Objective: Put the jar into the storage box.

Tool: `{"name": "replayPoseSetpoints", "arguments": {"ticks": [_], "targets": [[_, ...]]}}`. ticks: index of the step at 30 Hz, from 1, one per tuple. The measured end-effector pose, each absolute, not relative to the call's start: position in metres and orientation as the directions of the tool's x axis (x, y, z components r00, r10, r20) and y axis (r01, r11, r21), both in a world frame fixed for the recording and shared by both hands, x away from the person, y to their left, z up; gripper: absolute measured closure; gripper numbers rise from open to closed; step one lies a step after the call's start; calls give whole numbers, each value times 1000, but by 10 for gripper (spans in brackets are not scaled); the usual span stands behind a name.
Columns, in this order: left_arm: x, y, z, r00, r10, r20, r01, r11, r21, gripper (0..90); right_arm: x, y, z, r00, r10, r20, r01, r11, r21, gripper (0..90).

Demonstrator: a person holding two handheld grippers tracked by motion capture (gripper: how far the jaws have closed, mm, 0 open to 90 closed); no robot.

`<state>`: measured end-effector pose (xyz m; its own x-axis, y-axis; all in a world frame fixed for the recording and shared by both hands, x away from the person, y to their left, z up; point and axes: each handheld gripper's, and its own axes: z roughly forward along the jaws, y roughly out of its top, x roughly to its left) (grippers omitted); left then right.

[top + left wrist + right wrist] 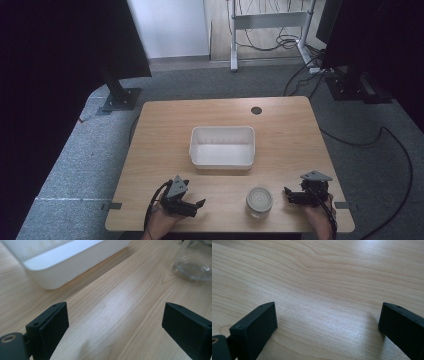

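Far left, off the worktop [150, 150]: a dark panel on a black base plate [120, 99], standing on grey carpet [75, 165].

Near left edge of the worktop: left gripper [192, 207], held in a hand [161, 222], a grey three-cornered plate on top, a cable looping off to its left. Fingers [50, 325] spread wide, holding nothing, bare wood between them in the left gripper view. Pointed rightward toward the glass jar, well apart from it, nothing in between.

Centre, farther back: white tub [222, 161], rectangular, empty inside as far as visible, standing flat. In the left gripper view, its near wall [65, 267] at upper left, a thin shadow under it.

Near edge, right of centre: glass jar [259, 201], clear, upright, a pale round lid on top, just in front of the tub's right corner but not touching it. In the left gripper view, only its clear base [193, 267] at upper right, resting on the wood.

Near right: right gripper [289, 195], held in a hand [318, 220], grey plate on top, pointed leftward at the jar, near it yet apart. Fingers [254, 330] spread wide, empty, plain wood grain ahead in the right gripper view.

Far middle of the worktop: a dark round cable hole [256, 110]. Far right, on the floor: black cables [390, 145] and a dark stand.
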<state>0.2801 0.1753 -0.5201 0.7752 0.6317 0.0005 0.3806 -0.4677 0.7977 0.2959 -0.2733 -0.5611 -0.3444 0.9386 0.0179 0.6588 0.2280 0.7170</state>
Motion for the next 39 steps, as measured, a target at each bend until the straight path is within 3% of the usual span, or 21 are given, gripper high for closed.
{"name": "replayPoseSetpoints", "arguments": {"ticks": [39], "targets": [[279,88,-520,907,420,-25,267,-530,805,44,296,-273,-561,-344,939,18,659,227,717,13]]}}
